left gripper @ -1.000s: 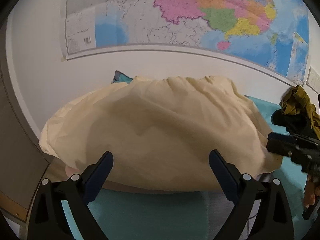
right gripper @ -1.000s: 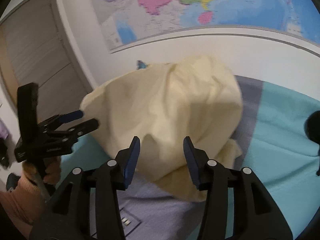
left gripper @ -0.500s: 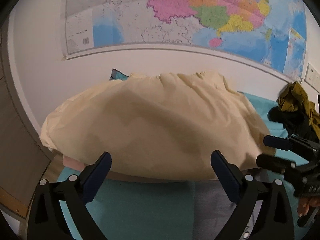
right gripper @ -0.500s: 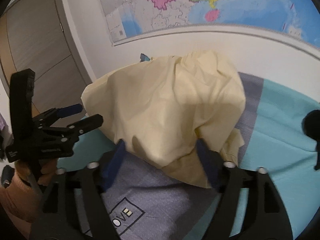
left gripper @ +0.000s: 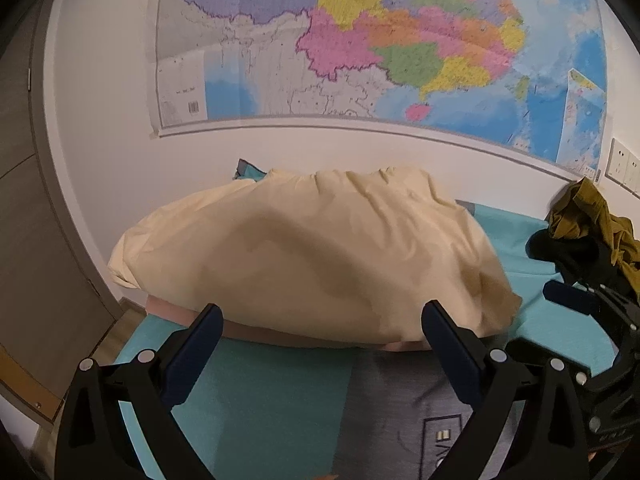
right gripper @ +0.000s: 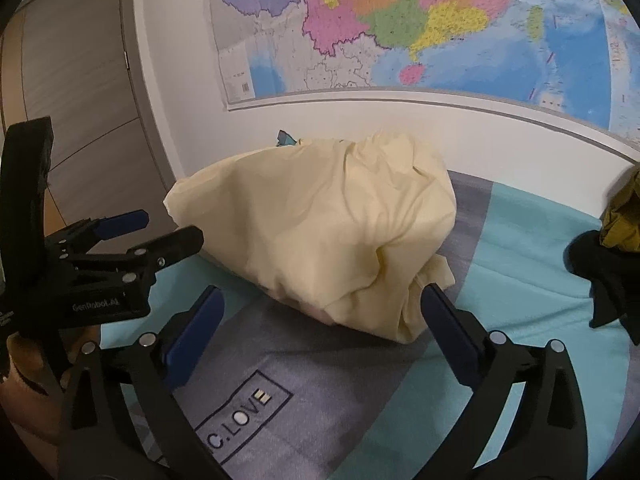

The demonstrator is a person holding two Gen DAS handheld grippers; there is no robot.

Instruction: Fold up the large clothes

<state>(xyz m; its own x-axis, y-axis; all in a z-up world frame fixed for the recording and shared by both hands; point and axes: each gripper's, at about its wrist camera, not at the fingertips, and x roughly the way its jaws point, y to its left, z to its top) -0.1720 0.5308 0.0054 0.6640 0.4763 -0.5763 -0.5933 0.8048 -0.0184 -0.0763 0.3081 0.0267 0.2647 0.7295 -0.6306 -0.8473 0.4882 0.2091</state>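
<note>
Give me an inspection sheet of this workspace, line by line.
Surface: bed cover, teal with a grey printed panel.
Job's things: cream garment heaped on the bed, gripped by neither claw.
Clutter: olive and black clothes piled at the right.
Grippers: left claw open and empty; right claw opening, with nothing between its pads.
Cables: nothing seen.
Surroundings: wall map, wooden door, wall sockets.

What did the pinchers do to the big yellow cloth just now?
The right gripper let go of the cream garment; its jaws are opening, nothing between them. Both grippers backed away from it. The left gripper stayed open. The garment stayed heaped on the bed.
</note>
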